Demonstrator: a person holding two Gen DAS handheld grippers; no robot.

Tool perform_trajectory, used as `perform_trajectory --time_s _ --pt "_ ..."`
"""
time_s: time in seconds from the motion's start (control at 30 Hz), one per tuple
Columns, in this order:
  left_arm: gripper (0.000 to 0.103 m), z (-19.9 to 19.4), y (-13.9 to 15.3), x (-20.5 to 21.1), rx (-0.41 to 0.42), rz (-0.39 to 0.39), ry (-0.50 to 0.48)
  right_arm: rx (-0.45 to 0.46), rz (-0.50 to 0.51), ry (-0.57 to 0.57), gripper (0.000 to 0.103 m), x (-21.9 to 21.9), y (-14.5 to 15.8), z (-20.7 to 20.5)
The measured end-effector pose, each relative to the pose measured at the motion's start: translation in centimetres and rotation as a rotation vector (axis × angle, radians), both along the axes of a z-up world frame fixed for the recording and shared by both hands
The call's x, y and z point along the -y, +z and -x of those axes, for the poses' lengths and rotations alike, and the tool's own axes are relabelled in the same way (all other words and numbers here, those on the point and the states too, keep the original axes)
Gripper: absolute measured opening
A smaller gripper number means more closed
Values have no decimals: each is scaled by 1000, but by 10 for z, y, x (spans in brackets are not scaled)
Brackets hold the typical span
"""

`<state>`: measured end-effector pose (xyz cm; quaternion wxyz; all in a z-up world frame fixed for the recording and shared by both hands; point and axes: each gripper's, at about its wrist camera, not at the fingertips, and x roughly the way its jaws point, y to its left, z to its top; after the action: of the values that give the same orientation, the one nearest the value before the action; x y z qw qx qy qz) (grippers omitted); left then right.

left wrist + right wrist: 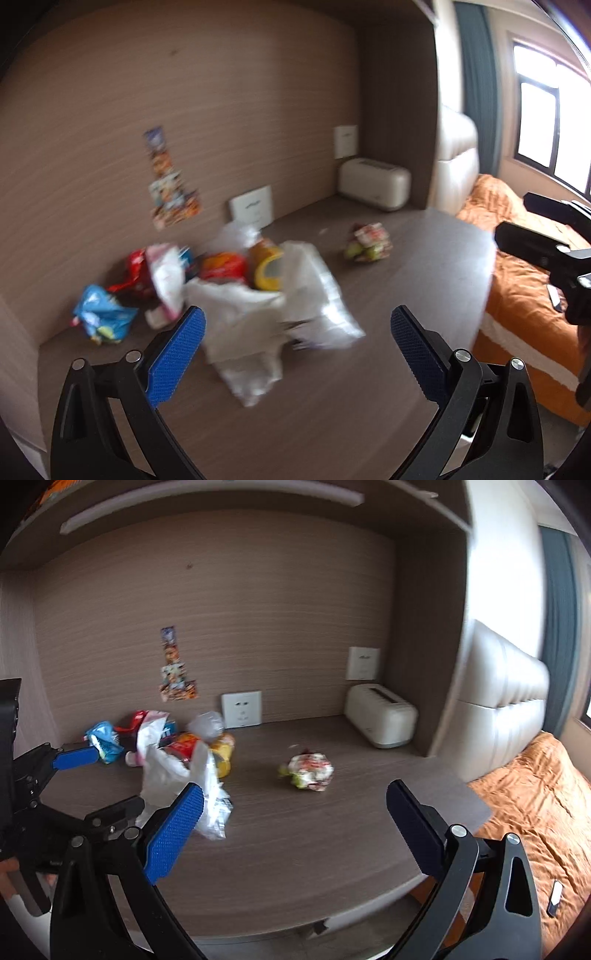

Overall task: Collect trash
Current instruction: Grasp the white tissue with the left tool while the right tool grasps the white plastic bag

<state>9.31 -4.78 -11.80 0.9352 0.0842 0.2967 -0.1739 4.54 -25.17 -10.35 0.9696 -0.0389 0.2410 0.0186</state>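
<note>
On the brown desk [332, 834], w/ the trash heaped toward the left rear corner, we've got both grippers over the front edge & nothing picked up yet. Left gripper [297, 345] is spread wide, empty, w/ the white plastic bag [258, 317] lying between its blue pads; right gripper [295, 812] is just as wide open, empty too, aimed at the crumpled wrapper ball [308, 771] sitting alone mid-desk, well apart from the pile. Behind the bag: a yellow cup [267, 271], an orange-red snack pack [223, 266], a red wrapper [135, 269] & a blue packet [99, 314]. We'd judge the step is getting the bag open: pinch one rim layer only w/ the left, lift so the mouth gapes, then feed the loose ball in w/ the right. The film looks thin & slippery, so close slowly on a bunched fold, not flat sheet.
</note>
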Motion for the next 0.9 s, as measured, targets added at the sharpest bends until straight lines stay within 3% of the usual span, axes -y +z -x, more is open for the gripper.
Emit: perform_trajectory --time_s 0.1,0.33,0.5,0.7,0.77,0.8,0.87,0.9 --pt "98 -27 -17 -33 -51 27 -2 -42 3 21 99 -26 -15 -22" --pt "98 -80 -59 -64 -175 28 -81 -136 -6 25 99 -73 -55 -71" --pt "98 -109 -82 -67 -273 97 -149 -187 -22 -5 99 -88 -78 -103" --pt "98 -127 -103 -45 -320 61 -198 -232 -22 -25 98 -89 -97 -119" --pt "92 -131 -110 -39 -349 58 -217 -255 -12 -19 74 -87 -102 -121" --pt "85 -130 -111 -33 -339 37 -218 -277 6 -16 69 -87 -107 -123" --pt "74 -127 -113 -22 -312 -28 -239 -299 20 -4 49 -86 -113 -123" --pt "62 -123 -114 -13 -292 -66 -255 -300 20 -3 47 -85 -115 -122"
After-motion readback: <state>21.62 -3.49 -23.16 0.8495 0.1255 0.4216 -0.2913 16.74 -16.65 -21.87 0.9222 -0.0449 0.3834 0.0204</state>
